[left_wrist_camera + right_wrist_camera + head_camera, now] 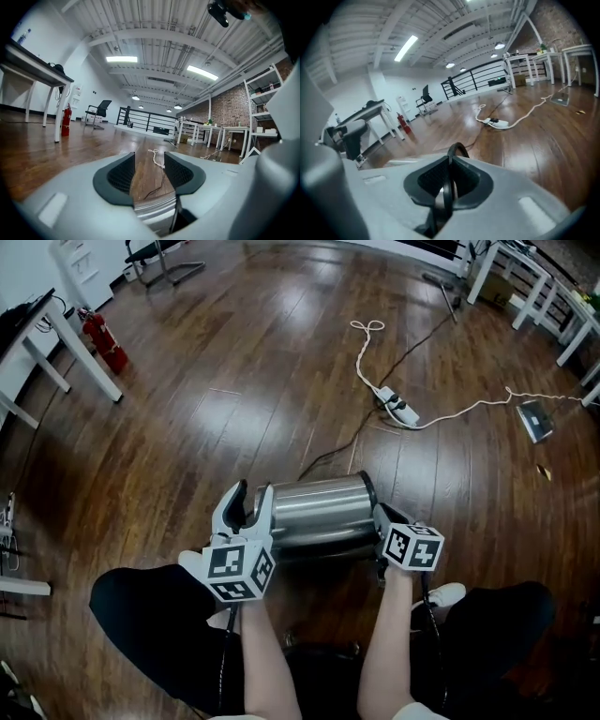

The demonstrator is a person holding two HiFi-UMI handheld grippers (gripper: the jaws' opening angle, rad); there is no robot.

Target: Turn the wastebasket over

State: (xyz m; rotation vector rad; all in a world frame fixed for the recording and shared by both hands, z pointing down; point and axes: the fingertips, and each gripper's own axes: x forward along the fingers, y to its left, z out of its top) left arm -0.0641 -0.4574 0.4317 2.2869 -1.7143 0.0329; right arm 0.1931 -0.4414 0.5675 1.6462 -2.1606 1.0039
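A shiny steel wastebasket (319,512) lies on its side on the wooden floor, just in front of the person's knees, its black rim (370,491) facing right. My left gripper (251,504) stands at the basket's left end with the jaws apart. In the left gripper view its jaws (150,161) show floor between them, with a strip of the steel wastebasket (154,213) low in the gap. My right gripper (382,519) is at the right end. In the right gripper view, that gripper (451,164) is shut on the thin black rim (454,149).
A white power strip (400,411) with a looped cord lies on the floor beyond the basket. There is a red fire extinguisher (103,341) by white table legs (80,357) at far left. A small grey device (533,420) sits at right. The person's dark-clad legs flank the basket.
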